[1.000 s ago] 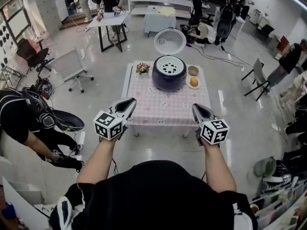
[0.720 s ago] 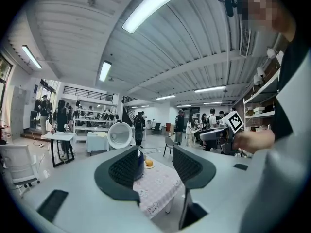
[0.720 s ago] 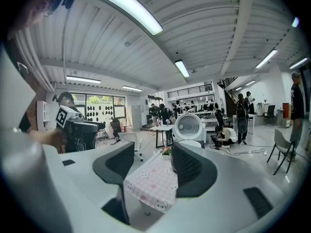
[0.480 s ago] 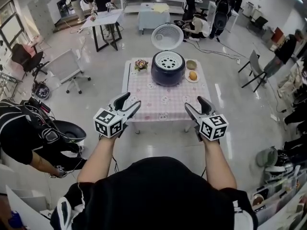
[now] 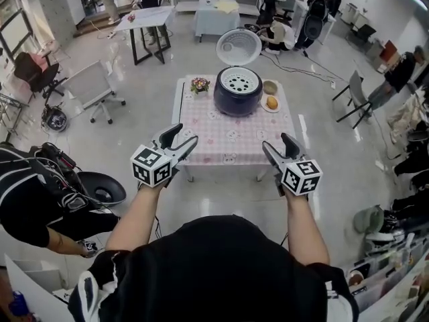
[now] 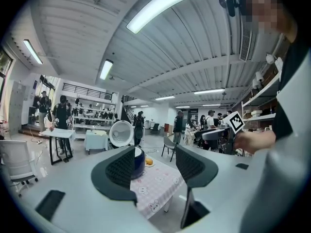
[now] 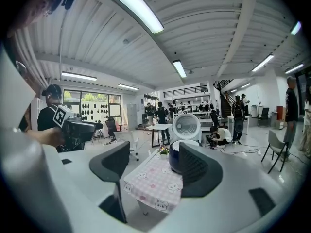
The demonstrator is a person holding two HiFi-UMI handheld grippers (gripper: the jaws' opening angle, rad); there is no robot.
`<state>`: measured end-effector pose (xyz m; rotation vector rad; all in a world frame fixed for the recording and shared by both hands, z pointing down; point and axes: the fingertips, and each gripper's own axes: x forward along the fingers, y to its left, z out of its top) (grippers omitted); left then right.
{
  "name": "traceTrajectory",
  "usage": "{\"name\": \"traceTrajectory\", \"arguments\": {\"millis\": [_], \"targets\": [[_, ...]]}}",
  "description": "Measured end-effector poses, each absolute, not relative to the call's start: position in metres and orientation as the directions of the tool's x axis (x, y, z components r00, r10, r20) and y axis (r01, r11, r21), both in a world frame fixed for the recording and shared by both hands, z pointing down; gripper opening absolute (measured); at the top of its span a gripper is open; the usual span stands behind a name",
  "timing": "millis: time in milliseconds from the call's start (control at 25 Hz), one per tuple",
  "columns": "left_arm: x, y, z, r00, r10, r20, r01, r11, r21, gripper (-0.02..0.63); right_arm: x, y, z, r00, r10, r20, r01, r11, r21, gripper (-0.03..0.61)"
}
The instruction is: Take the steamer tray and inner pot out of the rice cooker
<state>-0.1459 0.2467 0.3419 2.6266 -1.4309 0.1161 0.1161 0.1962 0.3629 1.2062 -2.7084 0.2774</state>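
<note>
The dark blue rice cooker (image 5: 238, 99) stands at the far side of a small table with a pink checked cloth (image 5: 228, 136). Its white lid (image 5: 238, 47) is up. The white steamer tray (image 5: 238, 81), full of holes, sits in its top. My left gripper (image 5: 182, 136) and right gripper (image 5: 277, 144) hover short of the table's near edge, well away from the cooker. Both have just been opening their jaws, and both stand open with nothing between them. The cooker (image 6: 138, 161) shows past the left gripper (image 6: 155, 161). It also shows as the cooker (image 7: 174, 161) past the right gripper (image 7: 155, 166).
Beside the cooker are a plate with a round orange food (image 5: 271, 102), a small bowl (image 5: 270, 87) and a flower pot (image 5: 200, 84). A person in black (image 5: 40, 193) crouches at the left. An office chair (image 5: 94, 89) and more tables and people stand further back.
Both grippers' jaws have gone from shut to wide open. The hands stay short of the table, and the view has shifted slightly.
</note>
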Motion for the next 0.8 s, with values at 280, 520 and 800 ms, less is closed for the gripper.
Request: {"name": "traceTrajectory", "arguments": {"millis": [280, 520, 800], "targets": [[-0.144, 0.224, 0.351, 0.533, -0.832, 0.15, -0.846, -0.524, 0.101, 0.272, 0.121, 0.168, 0.372, -0.657, -0.714, 0.242, -0.748, 0.657, -0.091, 0.329], [-0.139, 0.181, 0.358, 0.518, -0.837, 0.177, -0.855, -0.509, 0.099, 0.272, 0.127, 0.122, 0.382, -0.672, -0.701, 0.239, -0.738, 0.661, -0.138, 0.33], [-0.112, 0.11, 0.362, 0.504, -0.838, 0.208, -0.863, -0.496, 0.093, 0.272, 0.145, 0.045, 0.392, -0.69, -0.678, 0.253, -0.721, 0.677, -0.149, 0.33]]}}
